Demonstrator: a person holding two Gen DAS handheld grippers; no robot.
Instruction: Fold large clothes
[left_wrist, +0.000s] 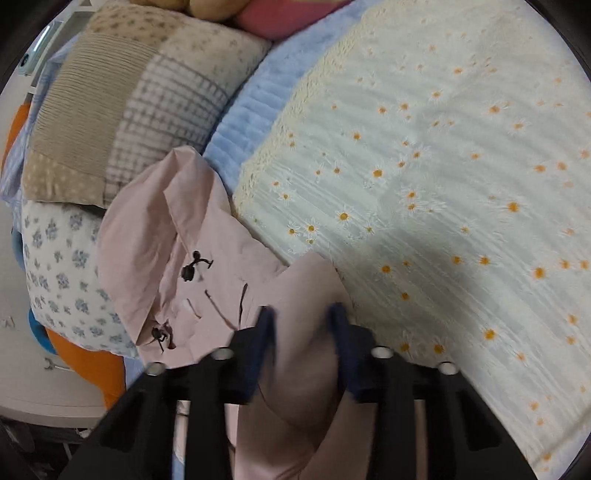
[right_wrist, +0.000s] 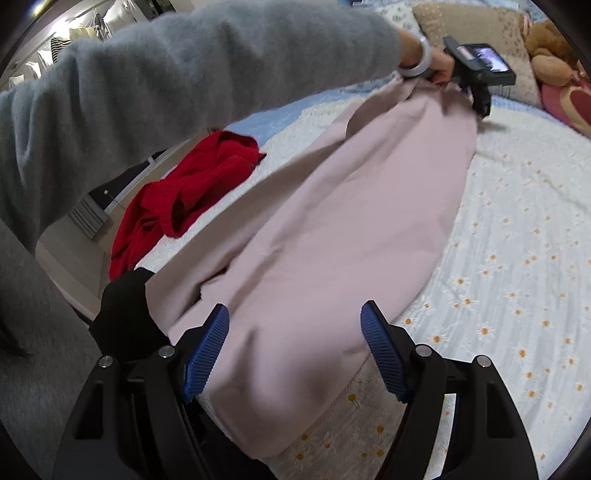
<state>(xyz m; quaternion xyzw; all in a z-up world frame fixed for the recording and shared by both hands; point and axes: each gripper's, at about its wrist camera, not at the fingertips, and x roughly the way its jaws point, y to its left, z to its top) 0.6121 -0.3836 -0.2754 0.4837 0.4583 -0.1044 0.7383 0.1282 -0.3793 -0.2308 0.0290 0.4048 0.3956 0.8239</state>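
A large pale pink hooded coat (right_wrist: 332, 236) lies lengthwise on the daisy-print bedspread (right_wrist: 517, 258). In the left wrist view its hood and collar with black toggles (left_wrist: 192, 266) lie by the pillows. My left gripper (left_wrist: 301, 314) is open, its blue fingers straddling a raised fold of the coat's shoulder (left_wrist: 306, 288). It also shows in the right wrist view (right_wrist: 480, 99) at the coat's far end. My right gripper (right_wrist: 295, 314) is open just above the coat's near hem, touching nothing.
A red garment (right_wrist: 184, 195) lies bunched at the bed's left edge. A black cloth (right_wrist: 125, 317) sits by the near left corner. Pillows (left_wrist: 129, 103), a floral cushion (left_wrist: 62, 273) and a blue blanket (left_wrist: 258, 110) line the headboard end. A teddy bear (right_wrist: 546, 51) sits there.
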